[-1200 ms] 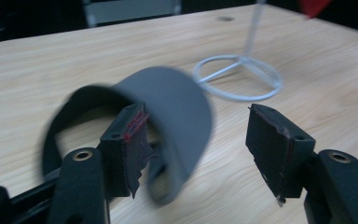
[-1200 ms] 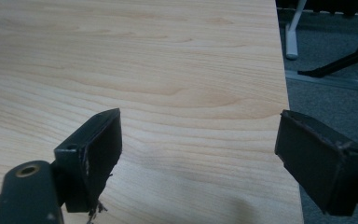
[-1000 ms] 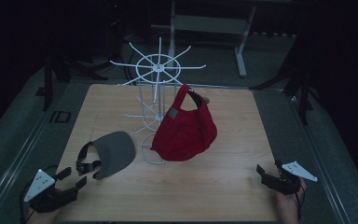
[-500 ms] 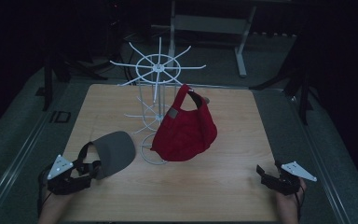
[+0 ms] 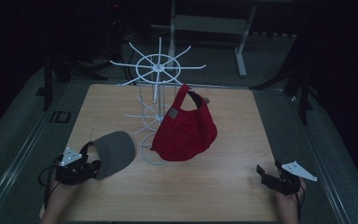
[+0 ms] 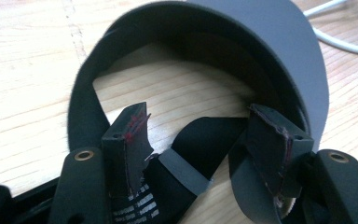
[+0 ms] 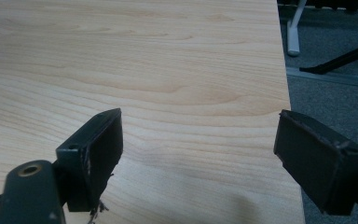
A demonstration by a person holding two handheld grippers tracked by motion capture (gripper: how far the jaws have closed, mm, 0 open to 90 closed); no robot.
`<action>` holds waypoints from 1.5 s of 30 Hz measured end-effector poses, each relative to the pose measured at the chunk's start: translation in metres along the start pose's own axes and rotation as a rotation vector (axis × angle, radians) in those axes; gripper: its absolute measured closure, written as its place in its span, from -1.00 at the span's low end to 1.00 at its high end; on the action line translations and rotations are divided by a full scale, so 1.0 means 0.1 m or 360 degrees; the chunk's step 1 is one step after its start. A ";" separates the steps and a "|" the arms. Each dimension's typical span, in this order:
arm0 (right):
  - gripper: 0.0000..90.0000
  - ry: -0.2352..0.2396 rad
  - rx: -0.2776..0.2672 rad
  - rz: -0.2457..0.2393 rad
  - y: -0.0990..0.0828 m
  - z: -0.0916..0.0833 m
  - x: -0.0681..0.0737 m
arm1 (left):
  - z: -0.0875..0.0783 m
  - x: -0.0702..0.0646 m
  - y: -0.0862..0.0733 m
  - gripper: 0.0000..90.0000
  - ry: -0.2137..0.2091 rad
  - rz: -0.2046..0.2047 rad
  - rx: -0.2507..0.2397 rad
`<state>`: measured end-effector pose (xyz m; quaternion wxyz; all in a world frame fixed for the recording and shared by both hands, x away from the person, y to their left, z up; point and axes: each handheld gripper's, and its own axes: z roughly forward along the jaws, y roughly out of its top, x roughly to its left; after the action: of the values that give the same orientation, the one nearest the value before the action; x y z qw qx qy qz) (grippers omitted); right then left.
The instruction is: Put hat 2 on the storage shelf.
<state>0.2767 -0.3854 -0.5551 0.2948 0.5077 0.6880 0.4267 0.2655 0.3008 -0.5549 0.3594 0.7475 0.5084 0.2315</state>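
A grey visor with a black strap lies on the wooden table at the front left. My left gripper is at its rear strap. In the left gripper view the jaws have just been closing and stand apart inside the strap loop. The loose strap end lies between them, unpinched, below the visor brim. A red cap hangs on the white wire rack at the table's middle. My right gripper rests open at the front right, with bare table between its jaws.
The rack's round wire base sits just right of the visor, and a loop of its wire runs close behind the brim. A metal stand's legs and dark floor lie beyond the table's far edge. The table's right edge is close to my right gripper.
My left gripper has moved right and forward across the table to the visor, and its jaws now sit at the strap. The right gripper has stayed where it was.
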 end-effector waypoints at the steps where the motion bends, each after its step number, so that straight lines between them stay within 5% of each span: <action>1: -0.66 0.0000 0.0000 0.0000 0.00 0.00 0.00 | 0.01 -0.01 0.00 -0.11 -0.0004 0.0001 0.0004; 10: -0.66 0.0004 0.0004 0.0002 0.00 0.00 0.00 | 0.13 -0.08 0.00 0.01 -0.0002 0.0072 0.0097; 15: -0.66 0.0004 0.0007 -0.0002 0.00 0.00 0.00 | 0.09 -0.08 -0.01 0.55 0.0082 0.0072 0.0130; 17: -0.66 0.0001 0.0006 -0.0002 0.00 0.01 0.00 | 0.08 -0.07 -0.02 0.76 0.0069 0.0019 0.0135; 22: -0.66 -0.0001 0.0009 -0.0005 0.00 0.01 0.00 | 0.05 -0.09 -0.03 0.95 0.0086 0.0034 0.0146; 24: -0.66 0.0003 0.0003 -0.0001 0.00 0.00 0.00 | 0.01 -0.06 -0.06 0.96 0.0051 0.0002 0.0107; 28: -0.66 0.0008 -0.0002 0.0009 0.00 0.00 -0.01 | -0.17 0.02 -0.12 0.96 -0.0133 -0.0028 -0.0108; 37: -0.66 -0.0013 -0.0016 -0.0012 0.00 0.00 0.01 | -0.52 0.12 -0.09 0.97 -0.0243 0.0016 -0.0374; 45: -0.66 -0.0017 -0.0028 -0.0004 -0.01 -0.01 0.00 | -0.74 0.07 0.15 0.97 -0.0299 0.0033 -0.0558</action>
<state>0.2755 -0.3858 -0.5550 0.3034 0.5064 0.6834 0.4295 0.2240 0.3265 -0.4964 0.5276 0.6970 0.4167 0.2494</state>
